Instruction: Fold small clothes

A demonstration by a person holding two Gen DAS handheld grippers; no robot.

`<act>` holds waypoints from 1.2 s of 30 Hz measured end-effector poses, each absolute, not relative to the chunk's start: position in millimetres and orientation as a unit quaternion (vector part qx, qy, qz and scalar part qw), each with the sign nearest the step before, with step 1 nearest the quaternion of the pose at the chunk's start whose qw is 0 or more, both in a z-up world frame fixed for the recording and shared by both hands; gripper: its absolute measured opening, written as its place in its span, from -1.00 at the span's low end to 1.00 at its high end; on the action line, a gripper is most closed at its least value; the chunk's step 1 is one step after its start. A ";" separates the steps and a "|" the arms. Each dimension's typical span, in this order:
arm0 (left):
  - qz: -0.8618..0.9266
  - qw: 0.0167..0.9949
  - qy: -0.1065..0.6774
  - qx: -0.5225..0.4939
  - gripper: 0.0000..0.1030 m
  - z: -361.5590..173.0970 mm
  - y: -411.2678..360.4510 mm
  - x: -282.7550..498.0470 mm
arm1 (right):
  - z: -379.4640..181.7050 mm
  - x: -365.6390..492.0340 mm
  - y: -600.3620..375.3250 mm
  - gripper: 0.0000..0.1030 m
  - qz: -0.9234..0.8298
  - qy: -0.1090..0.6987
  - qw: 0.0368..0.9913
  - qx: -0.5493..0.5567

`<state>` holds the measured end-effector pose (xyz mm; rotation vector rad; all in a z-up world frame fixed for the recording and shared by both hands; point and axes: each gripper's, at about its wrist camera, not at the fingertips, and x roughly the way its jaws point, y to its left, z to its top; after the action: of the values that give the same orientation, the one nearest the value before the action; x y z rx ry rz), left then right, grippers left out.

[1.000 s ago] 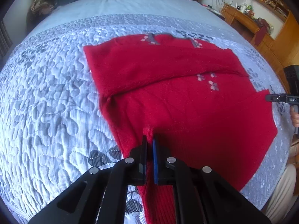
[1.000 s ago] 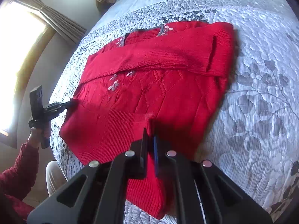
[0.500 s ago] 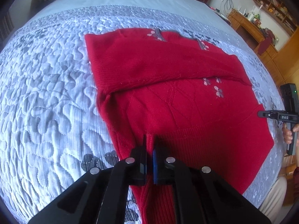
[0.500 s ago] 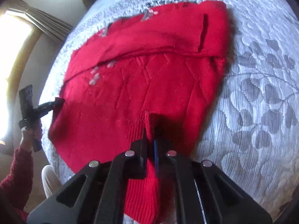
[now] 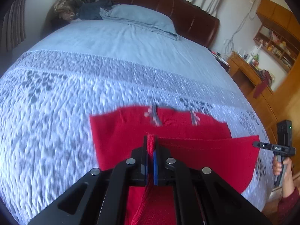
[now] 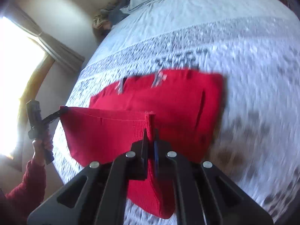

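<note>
the red sweater (image 5: 196,150) is spread on the quilted bed (image 5: 56,112); its near hem is held raised above the bed, pinched at one corner by the left gripper (image 5: 150,140) and at the other by the right gripper (image 6: 150,129).

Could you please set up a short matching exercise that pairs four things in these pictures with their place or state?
Things:
1. red sweater
2. left gripper
3. blue pillow
4. wooden shelves

Place or state:
A. at the head of the bed
B. against the wall beside the bed
C. hem lifted off the quilt
D. jaws shut on the knit hem

Pairs: 1-C, 2-D, 3-A, 4-B
</note>
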<state>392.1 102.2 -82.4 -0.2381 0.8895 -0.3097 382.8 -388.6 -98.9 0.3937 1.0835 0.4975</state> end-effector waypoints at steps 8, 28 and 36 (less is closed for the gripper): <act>-0.091 0.888 0.442 -0.093 -0.93 -118.5 89.5 511.7 | -118.3 512.2 -378.6 -0.93 0.173 0.518 0.818 0.181; -0.040 0.835 0.539 -0.099 0.48 -162.2 115.9 498.3 | -161.9 519.3 -379.0 0.29 0.094 0.550 0.819 0.133; -0.061 0.779 0.606 -0.151 0.65 -179.1 150.6 357.5 | -169.4 388.3 -400.0 0.35 0.130 0.624 0.758 0.136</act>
<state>357.5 150.6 -179.1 -0.3264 1.3100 -0.1325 388.3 -400.0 -169.4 0.2959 1.3602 0.2840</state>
